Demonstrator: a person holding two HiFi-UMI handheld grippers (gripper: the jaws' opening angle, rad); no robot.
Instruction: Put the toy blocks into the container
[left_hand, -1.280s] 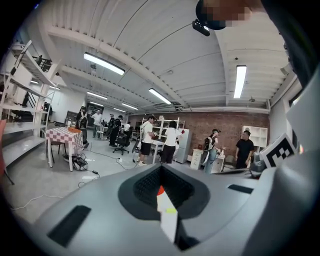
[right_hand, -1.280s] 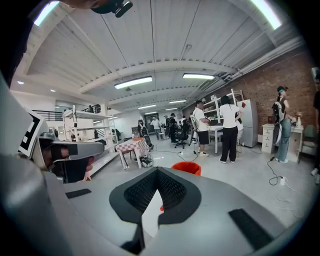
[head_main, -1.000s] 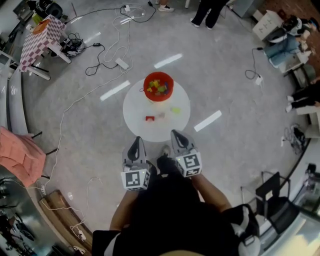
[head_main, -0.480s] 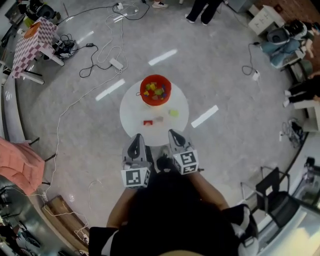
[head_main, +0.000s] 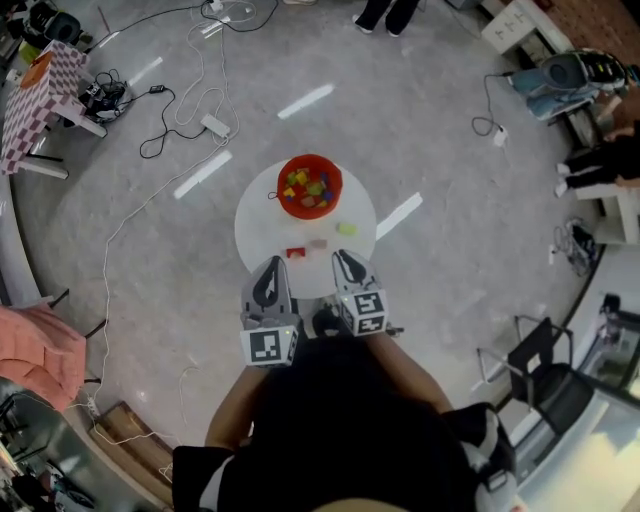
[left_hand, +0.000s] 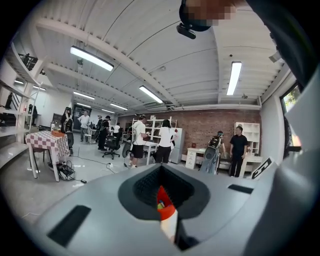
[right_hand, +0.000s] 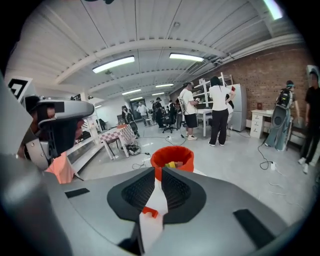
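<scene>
Grey floor (head_main: 140, 270) spreads all around, and a small round white table (head_main: 262, 222) stands in the middle of it. I hold both tools low at the near edge of that table. My right gripper (head_main: 342, 257) has its jaws opening, only a little crack so far, and nothing is between them. My left gripper (head_main: 272, 262) has its jaws pressed together, and it is empty too.

Just past the tips, three toy blocks lie on the table: a red block (head_main: 296, 252), a pale block (head_main: 318, 243) beside it, and a yellow-green block (head_main: 346, 229) a bit farther right. Behind them, at the far side of the table, sits the red container (head_main: 310, 186). It already has many blocks inside.

I think I am at the reaching step, about to go for one of these last three. The red block shows through the right gripper's gap. So next I need to open those jaws wider, go down over the block and squeeze.

Since a second ago, the grippers have come forward over the table edge. The three blocks lie just where they were.
</scene>
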